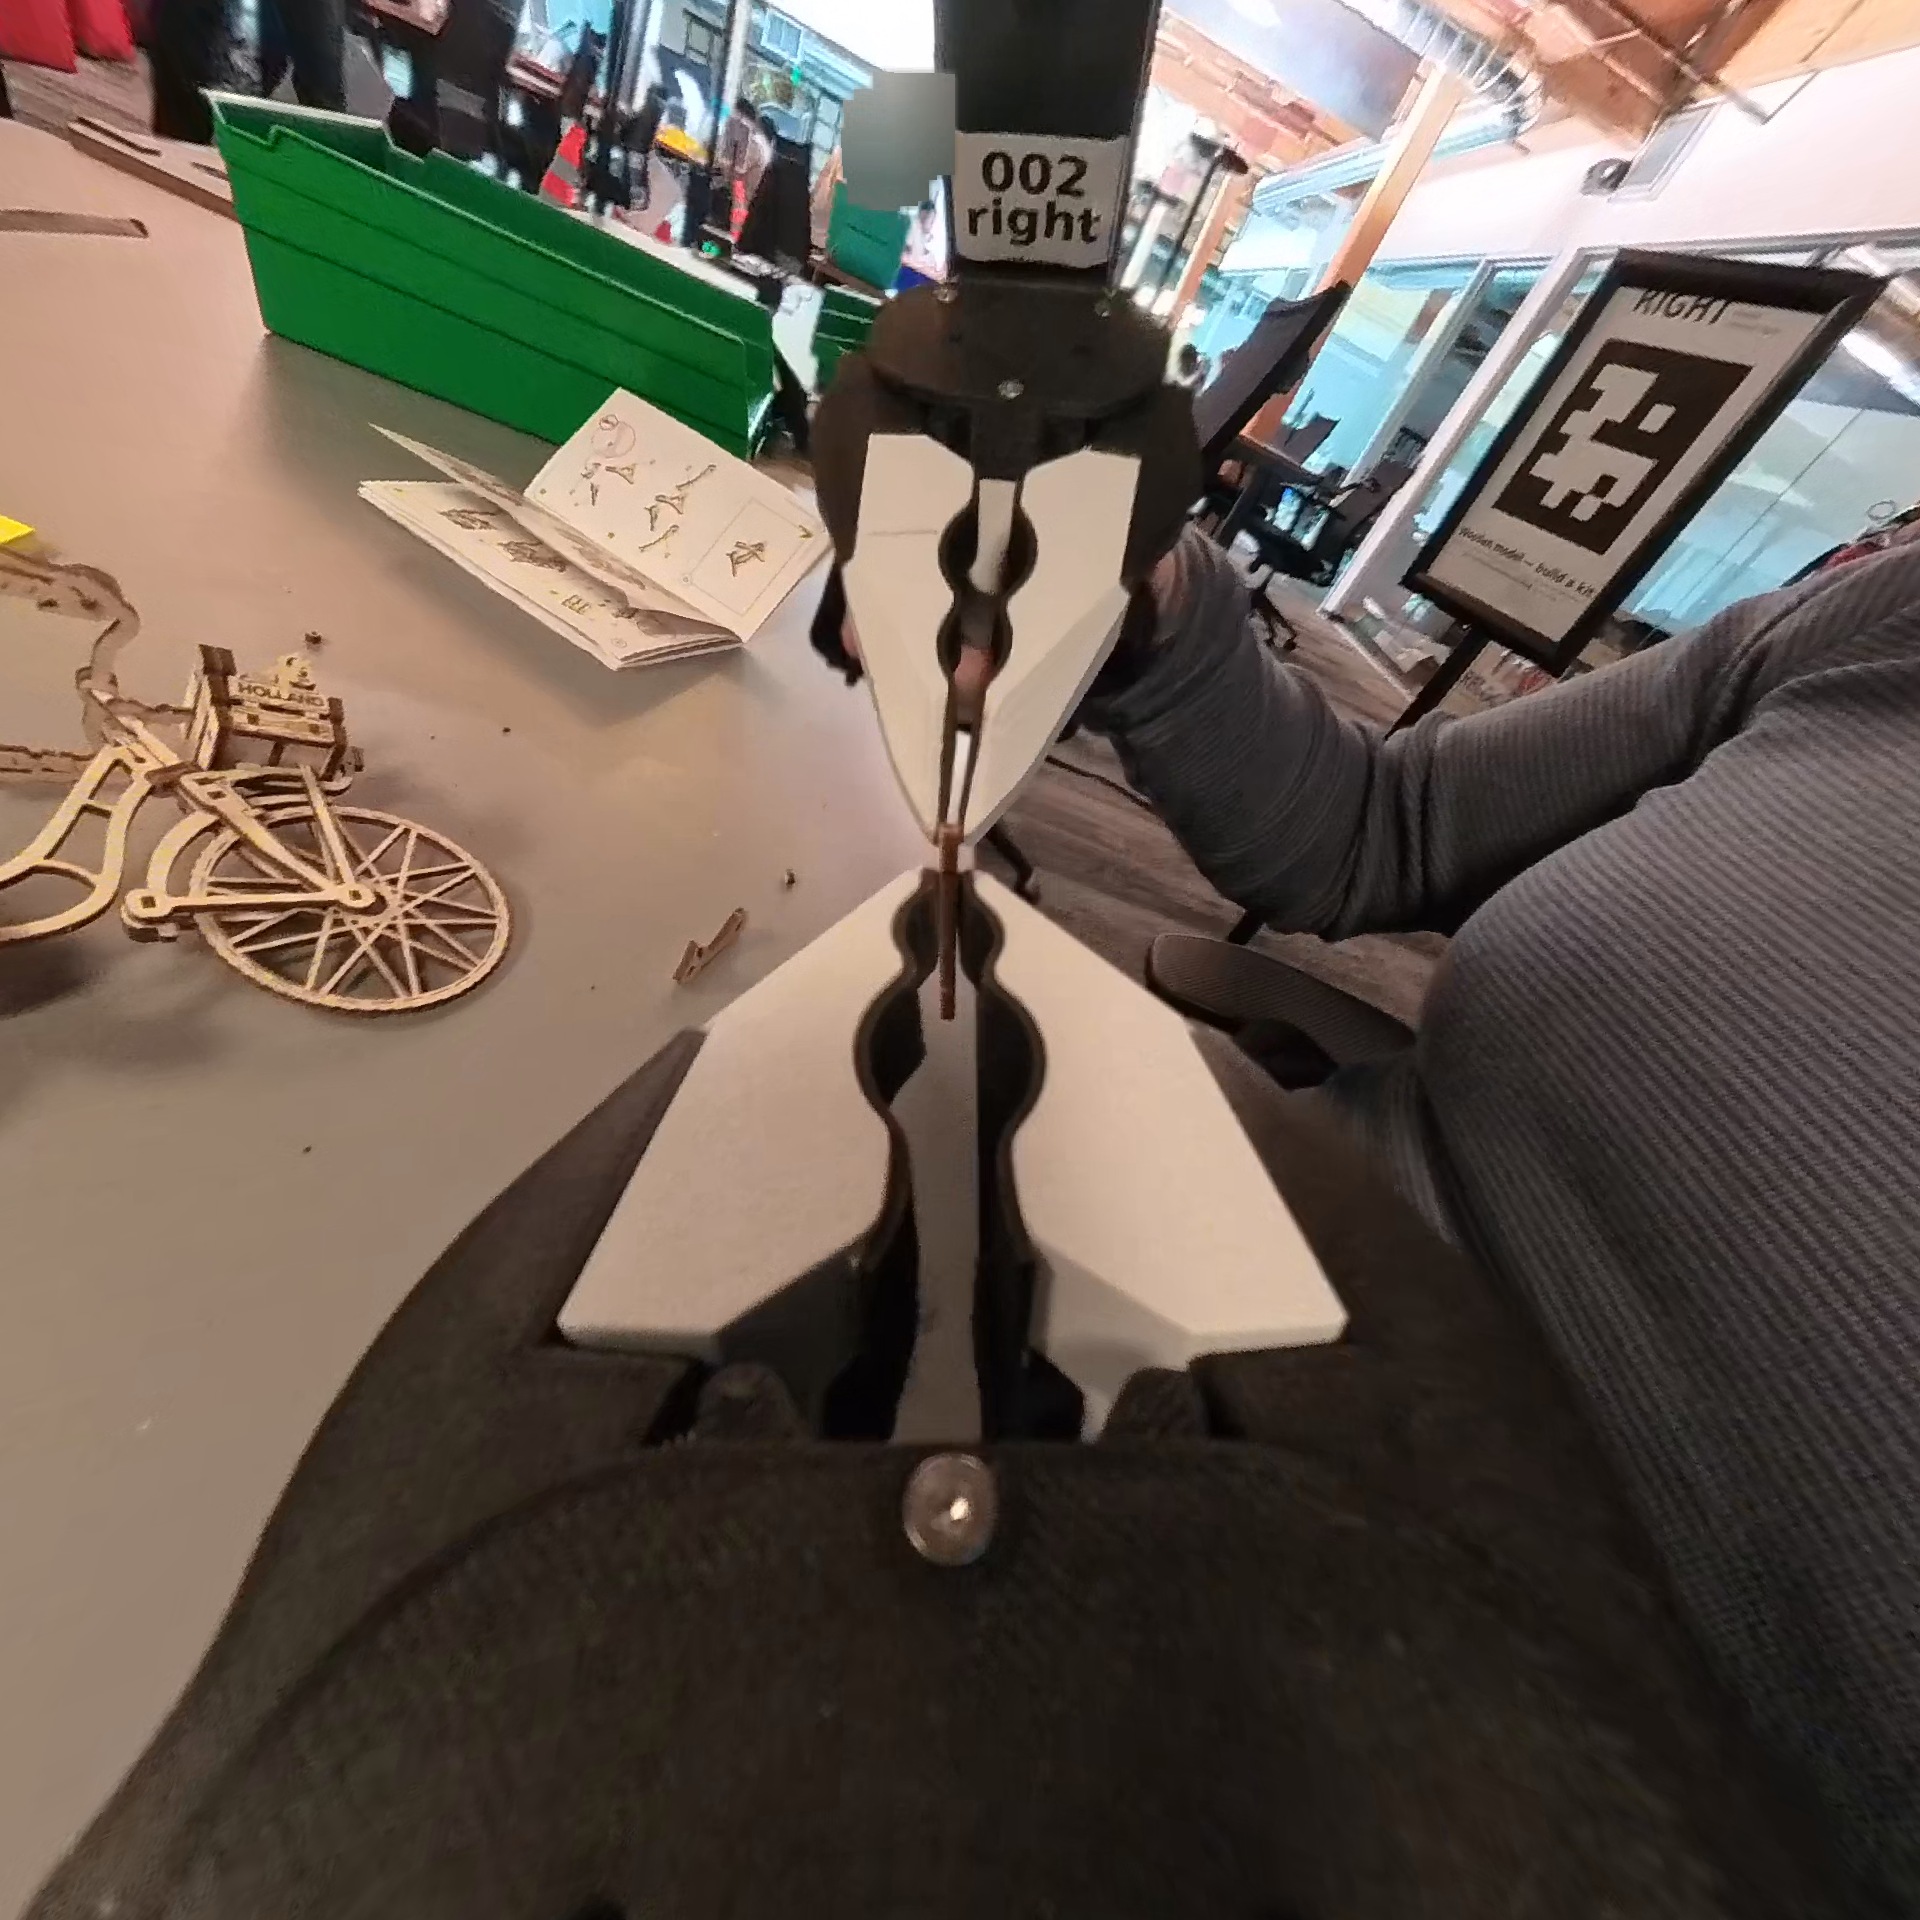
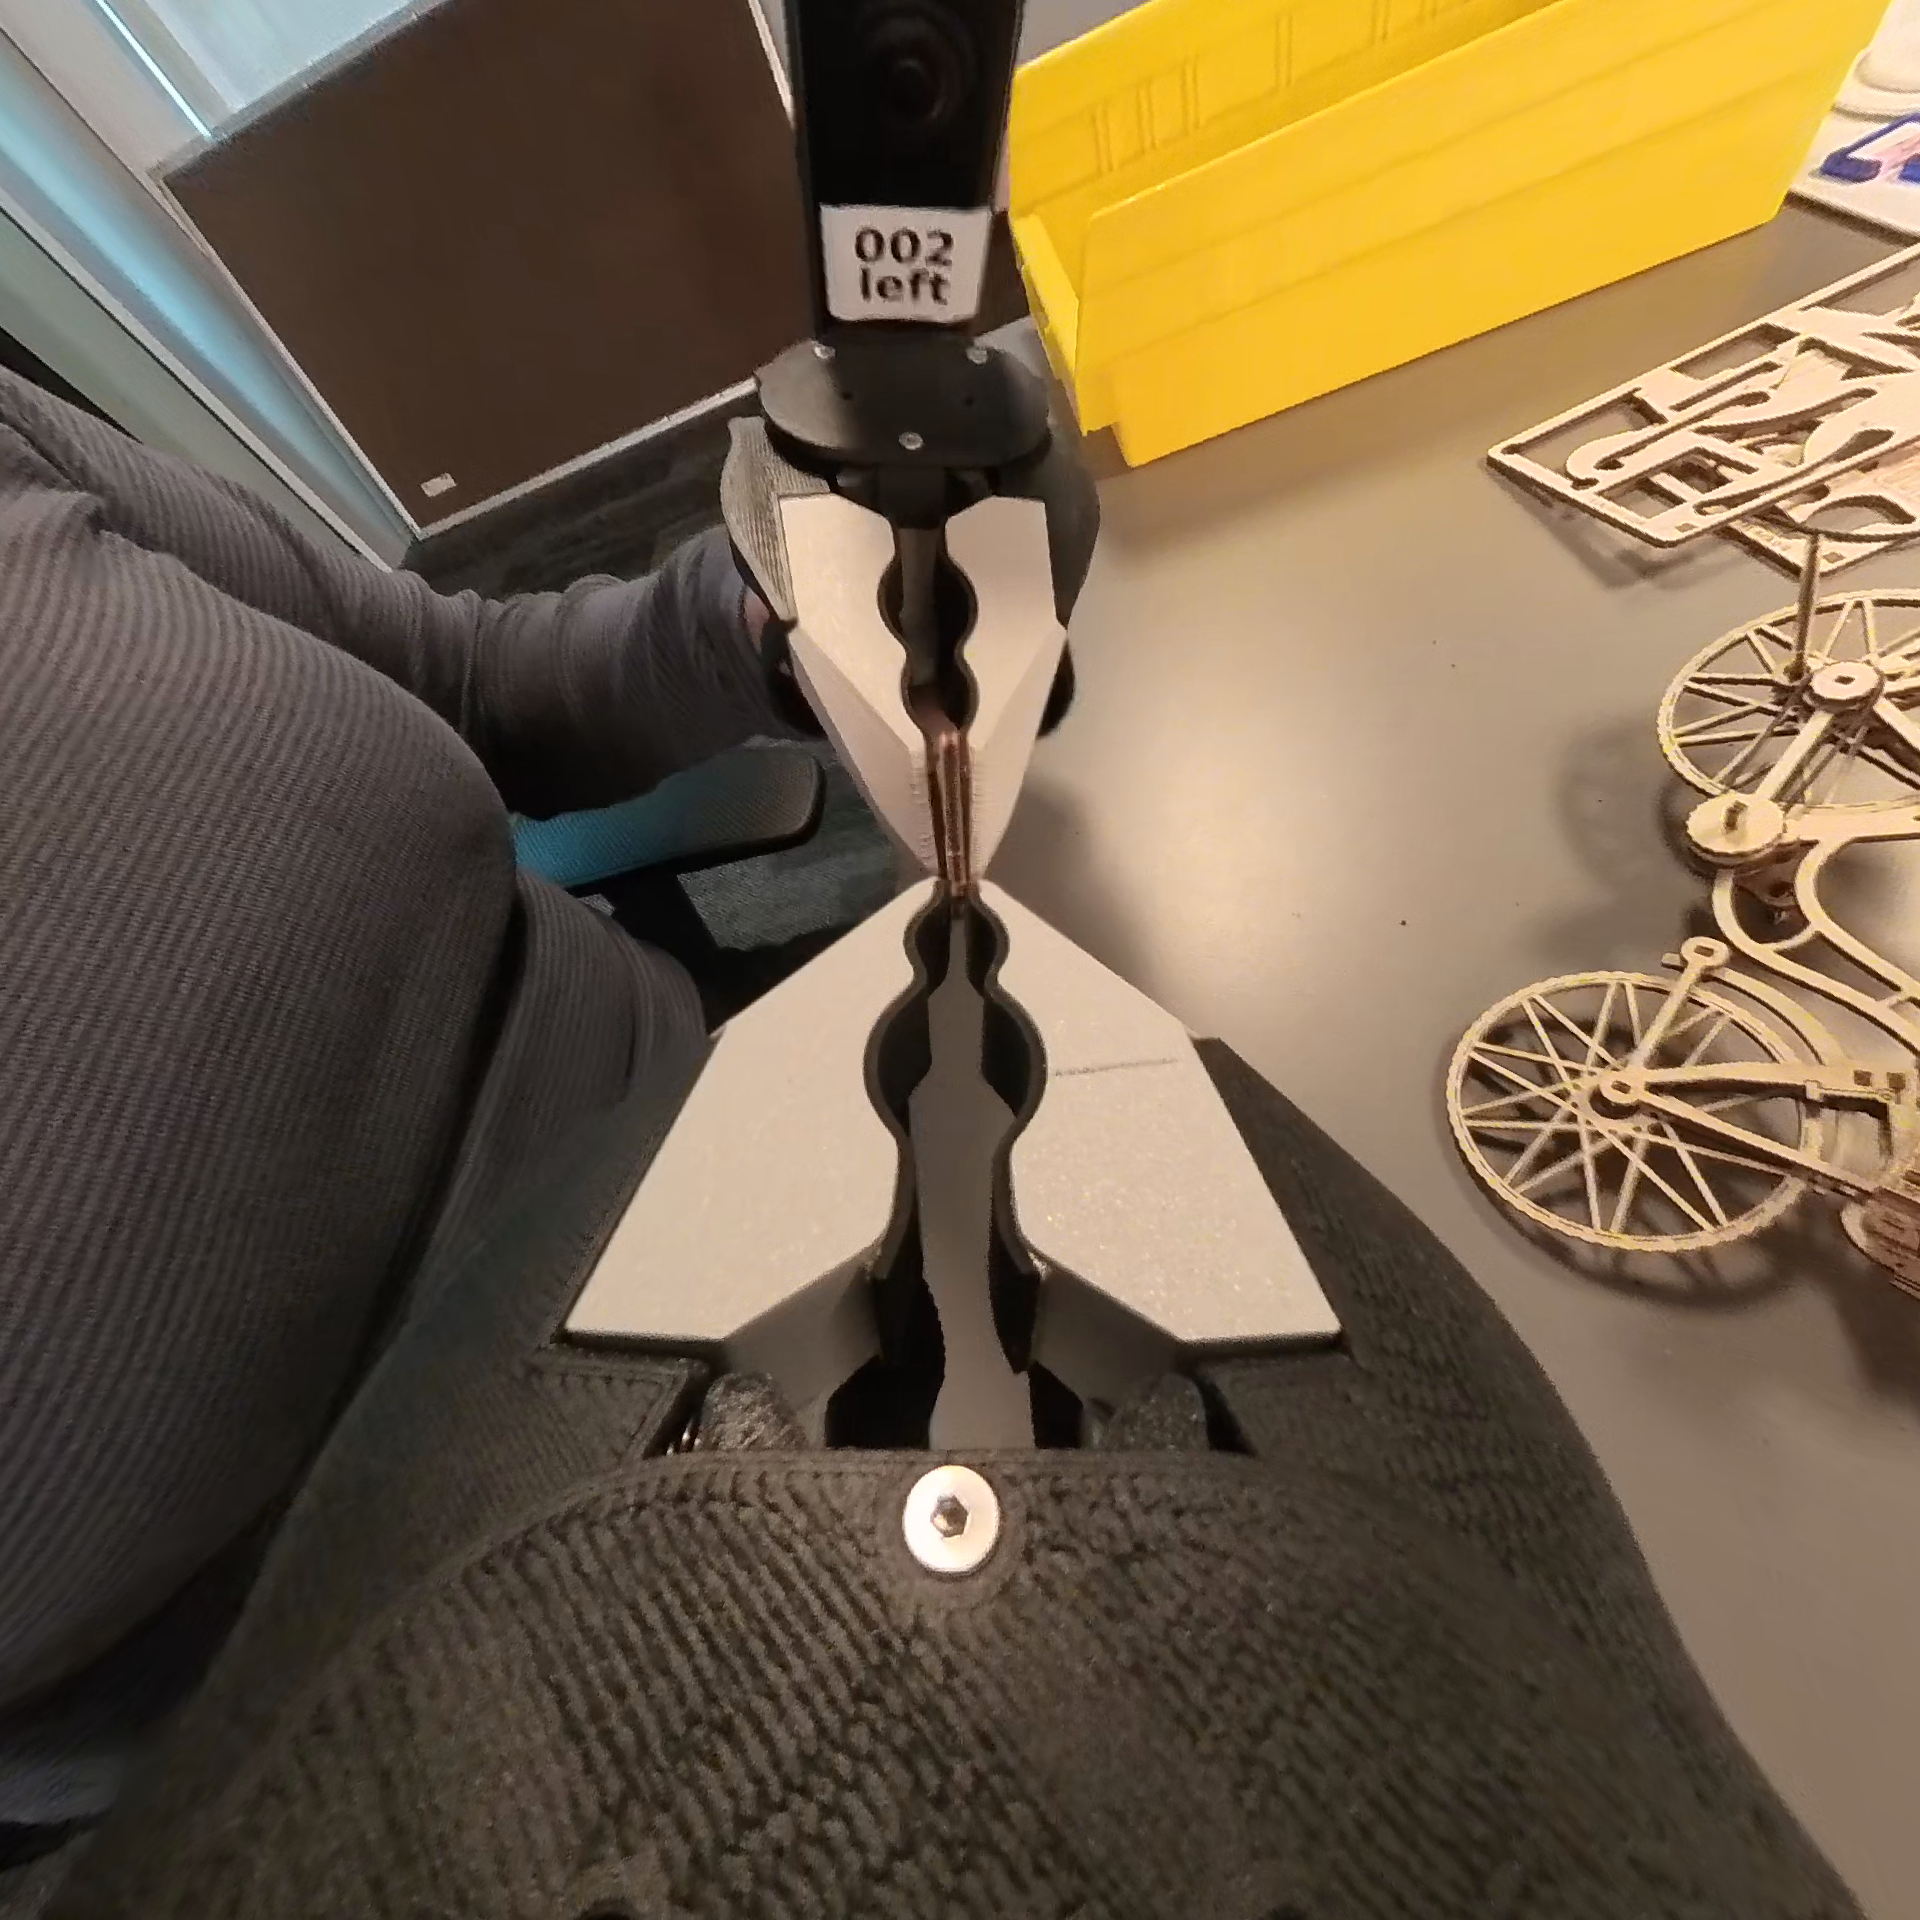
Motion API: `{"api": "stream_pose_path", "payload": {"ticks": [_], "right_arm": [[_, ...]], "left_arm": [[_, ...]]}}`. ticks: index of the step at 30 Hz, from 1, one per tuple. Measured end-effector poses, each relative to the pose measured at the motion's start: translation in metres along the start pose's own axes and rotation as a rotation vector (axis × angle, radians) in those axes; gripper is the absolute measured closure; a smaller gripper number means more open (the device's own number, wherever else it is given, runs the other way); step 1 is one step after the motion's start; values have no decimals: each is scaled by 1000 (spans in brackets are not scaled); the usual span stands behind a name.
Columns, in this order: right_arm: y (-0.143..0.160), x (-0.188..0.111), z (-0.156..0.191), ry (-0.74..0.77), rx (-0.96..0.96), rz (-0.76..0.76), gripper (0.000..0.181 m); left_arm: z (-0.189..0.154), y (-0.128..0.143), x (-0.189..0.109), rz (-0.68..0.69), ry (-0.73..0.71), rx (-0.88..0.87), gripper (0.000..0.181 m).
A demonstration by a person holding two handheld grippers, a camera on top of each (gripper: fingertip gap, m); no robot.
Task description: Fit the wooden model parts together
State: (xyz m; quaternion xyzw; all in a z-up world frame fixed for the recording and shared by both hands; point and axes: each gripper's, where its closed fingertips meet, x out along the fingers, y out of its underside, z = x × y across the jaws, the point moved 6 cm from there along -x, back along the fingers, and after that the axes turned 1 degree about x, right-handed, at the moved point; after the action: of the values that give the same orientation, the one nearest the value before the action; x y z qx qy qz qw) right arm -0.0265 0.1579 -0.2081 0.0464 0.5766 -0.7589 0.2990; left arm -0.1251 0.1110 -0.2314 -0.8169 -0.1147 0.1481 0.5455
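My left gripper [image 1: 948, 885] and right gripper [image 1: 948, 827] meet tip to tip in the air off the table's edge. Each is shut on a thin brown wooden part seen edge-on. The left one's part [image 1: 948, 961] runs back between its white fingers. The right wrist view shows the right gripper [image 2: 956, 910] facing the left gripper [image 2: 951, 864], whose part [image 2: 948, 795] looks like two thin layers. The parts touch where the tips meet; I cannot tell whether they are joined. A partly built wooden bicycle [image 1: 312, 894] lies on the grey table [image 1: 312, 1195] to the left.
An open instruction booklet [image 1: 623, 540], a green bin [image 1: 499, 291] and a loose wooden bit [image 1: 712, 945] are on the table. The right wrist view shows the bicycle [image 2: 1683, 1091], a cut-out wooden sheet [image 2: 1714, 416] and a yellow bin [image 2: 1403, 208]. A person's grey sleeve [image 1: 1558, 831] is close by. My two grippers' fingertips are within a few centimetres of each other. From either gripper's tips it is about 15 cm to the partly built wooden bicycle [image 1: 312, 894]. Seen from the right wrist view [image 2: 1632, 1042] as well.
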Motion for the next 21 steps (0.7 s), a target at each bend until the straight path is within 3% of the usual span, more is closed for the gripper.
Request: {"api": "stream_pose_path", "payload": {"ticks": [2, 5, 8, 21], "right_arm": [[7, -7, -12, 98, -7, 72, 170], [35, -18, -41, 327, -26, 337, 170], [55, -14, -54, 362, -15, 480, 171], [71, 1, -70, 309, -3, 539, 181]], "left_arm": [[4, 2, -2, 22, -54, 16, 179], [8, 5, -4, 37, -77, 10, 179], [9, 6, -4, 36, -82, 11, 179], [12, 9, -1, 53, -89, 3, 179]]}}
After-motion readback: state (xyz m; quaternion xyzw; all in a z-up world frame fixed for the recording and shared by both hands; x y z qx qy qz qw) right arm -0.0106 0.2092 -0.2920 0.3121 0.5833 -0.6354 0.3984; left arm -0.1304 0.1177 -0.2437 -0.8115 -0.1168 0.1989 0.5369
